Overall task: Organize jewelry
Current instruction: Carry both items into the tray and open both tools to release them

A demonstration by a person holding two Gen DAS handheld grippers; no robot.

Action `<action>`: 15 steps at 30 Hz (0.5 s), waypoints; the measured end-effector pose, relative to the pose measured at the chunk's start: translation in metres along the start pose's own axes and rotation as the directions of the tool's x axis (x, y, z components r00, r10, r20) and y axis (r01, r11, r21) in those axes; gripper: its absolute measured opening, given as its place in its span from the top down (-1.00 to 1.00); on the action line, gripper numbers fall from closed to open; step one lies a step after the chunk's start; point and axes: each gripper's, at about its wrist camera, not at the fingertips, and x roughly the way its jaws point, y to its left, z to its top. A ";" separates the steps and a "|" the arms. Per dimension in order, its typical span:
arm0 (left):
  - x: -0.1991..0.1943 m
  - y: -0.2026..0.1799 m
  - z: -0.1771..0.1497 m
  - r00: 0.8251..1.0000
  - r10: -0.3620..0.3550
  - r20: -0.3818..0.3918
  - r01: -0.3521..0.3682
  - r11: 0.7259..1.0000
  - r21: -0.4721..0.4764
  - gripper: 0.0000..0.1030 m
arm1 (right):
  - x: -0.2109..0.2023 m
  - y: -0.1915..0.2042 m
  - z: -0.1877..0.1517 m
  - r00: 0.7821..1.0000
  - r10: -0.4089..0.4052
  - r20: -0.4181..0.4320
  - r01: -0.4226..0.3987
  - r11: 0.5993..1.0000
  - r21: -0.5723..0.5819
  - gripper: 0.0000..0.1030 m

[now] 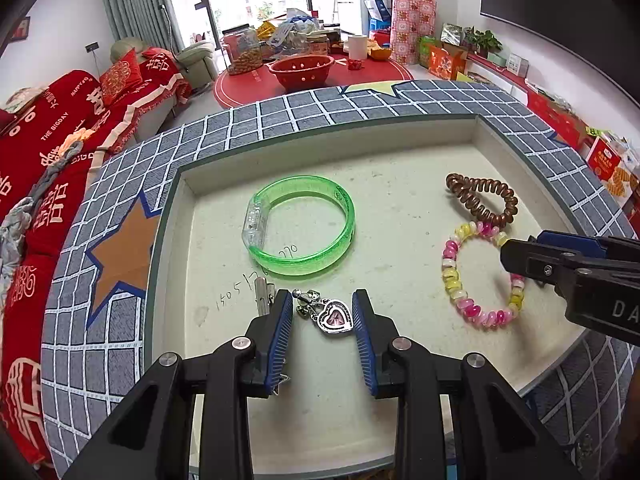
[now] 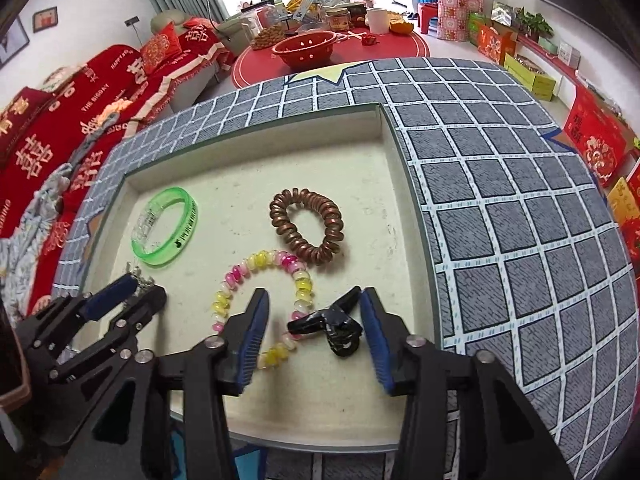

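A: Left wrist view: my left gripper is open, with the heart pendant on the tray floor between the pads, not gripped. A small charm cluster is attached at its far-left end. Only this view shows it.

B: Agreed. In the right wrist view the left gripper blocks the pendant; I see just a bit of metal past its tip. Right gripper is open too. A black hair clip lies between the pads, closer to the right pad. The left view doesn't show the clip.

A: Anything else between your fingers?

B: The pink-and-yellow bead bracelet. Its near arc runs between the pads, close to the left pad and the clip. Contact I can't tell.

A: Room on my side: bare tray floor near me and to my left. Ahead is the green bangle, well apart from the pendant.

B: Right of my right pad, the tray wall is near. Little room there. Ahead, the brown spiral hair tie lies just beyond the bead bracelet.

A: All five pieces are in the one shallow tray, which sits on the grid-pattern cloth. The far tray corner is bare.
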 end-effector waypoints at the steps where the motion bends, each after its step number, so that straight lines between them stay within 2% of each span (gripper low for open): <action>1: -0.002 0.000 0.000 1.000 -0.001 0.004 0.001 1.000 -0.006 0.14 | -0.001 -0.001 0.001 1.000 0.015 0.002 -0.015 1.000 0.011 -0.19; 7: -0.020 0.003 0.003 0.999 -0.002 0.040 0.003 1.000 -0.015 0.14 | -0.011 -0.011 0.001 0.996 0.090 0.024 -0.092 0.991 0.099 -0.28; 8: -0.024 0.004 0.003 0.999 -0.002 0.049 0.002 1.000 -0.017 0.01 | -0.014 -0.012 0.001 0.994 0.101 0.032 -0.104 0.988 0.111 -0.34; 9: -0.027 0.004 0.003 0.998 -0.003 0.056 0.004 1.000 -0.021 -0.26 | -0.020 -0.013 0.002 0.993 0.114 0.045 -0.118 0.985 0.123 -0.37; 10: -0.033 0.006 0.001 0.997 -0.005 0.073 0.007 0.999 -0.033 -0.83 | -0.023 -0.013 0.002 0.991 0.119 0.055 -0.126 0.984 0.128 -0.43; 11: -0.038 0.007 0.001 0.996 -0.004 0.092 0.008 0.999 -0.044 -1.00 | -0.027 -0.013 0.002 0.990 0.124 0.063 -0.131 0.983 0.130 -0.47; 12: -0.044 0.009 0.000 0.993 -0.004 0.115 0.010 0.999 -0.053 -1.00 | -0.033 -0.012 0.002 0.989 0.129 0.077 -0.139 0.982 0.130 -0.48; 15: -0.057 0.011 -0.005 0.993 -0.012 0.119 0.019 0.998 -0.058 -1.00 | -0.046 -0.009 0.000 0.985 0.139 0.100 -0.151 0.980 0.127 -0.52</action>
